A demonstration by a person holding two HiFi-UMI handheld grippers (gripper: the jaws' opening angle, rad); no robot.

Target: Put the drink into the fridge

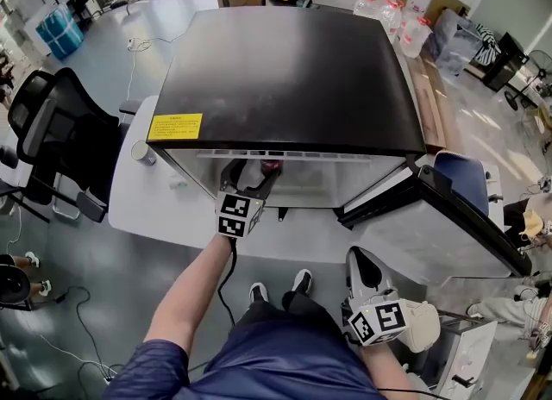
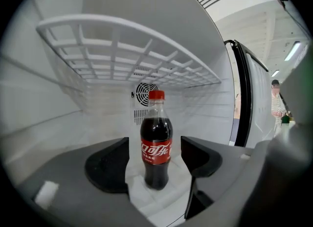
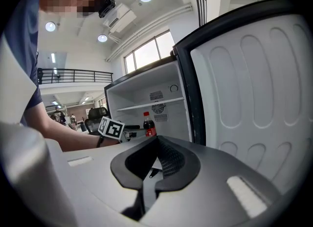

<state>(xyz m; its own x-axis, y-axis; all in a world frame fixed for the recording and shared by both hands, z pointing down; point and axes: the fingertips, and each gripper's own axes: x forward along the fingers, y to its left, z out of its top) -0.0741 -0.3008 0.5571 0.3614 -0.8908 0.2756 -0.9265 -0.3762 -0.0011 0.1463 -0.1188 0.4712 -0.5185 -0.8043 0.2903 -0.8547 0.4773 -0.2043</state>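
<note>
Left gripper is extending into the open black-topped, white-lined fridge, jaws spread either side of the upright red-capped plastic cola bottle, a gap showing on each side. The bottle is standing on the fridge floor beneath the white wire shelf. Right gripper is hanging outside near the open white-lined door, jaws pressed together, empty.

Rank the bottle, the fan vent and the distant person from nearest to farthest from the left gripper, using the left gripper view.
1. Bottle: centre, between the open jaws.
2. Fan vent: behind it, on the back wall of the fridge.
3. Person: far right, outside the fridge.
</note>
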